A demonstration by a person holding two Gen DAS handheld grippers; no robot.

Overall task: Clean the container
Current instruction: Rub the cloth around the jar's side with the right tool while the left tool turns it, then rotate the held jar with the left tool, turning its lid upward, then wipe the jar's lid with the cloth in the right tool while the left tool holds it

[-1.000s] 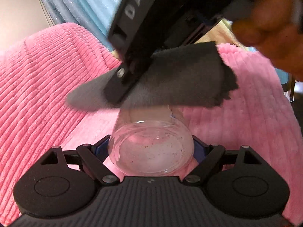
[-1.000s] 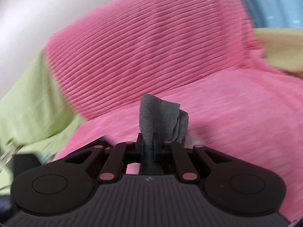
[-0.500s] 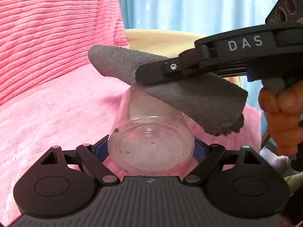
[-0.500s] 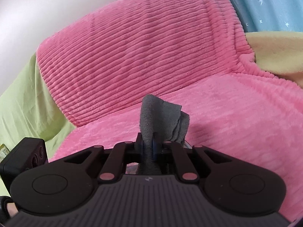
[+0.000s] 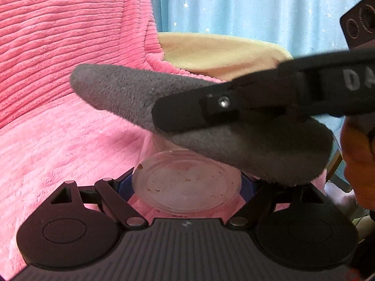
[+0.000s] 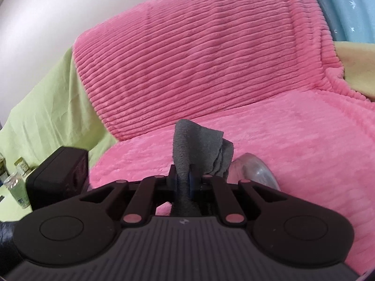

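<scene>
- Two claws, each clamped on something.
- Left claw (image 5: 186,182): closed on the clear container (image 5: 186,183), base toward its camera, brown specks on the plastic.
- Right claw (image 6: 185,182): pinching a folded grey cloth (image 6: 199,145), which lies across the container's far end.
- Behind: pink ribbed blanket (image 5: 58,70), blue starred curtain (image 5: 257,7), green sheet (image 6: 44,107).

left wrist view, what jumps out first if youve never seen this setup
The eye lands first on the folded grey cloth sweeping across the middle of the left wrist view, pinched by the right gripper coming in from the right. Just below it, the left gripper clamps a clear container, its bottom facing the camera and flecked with brown specks. Behind everything lies a ribbed pink blanket.
</scene>
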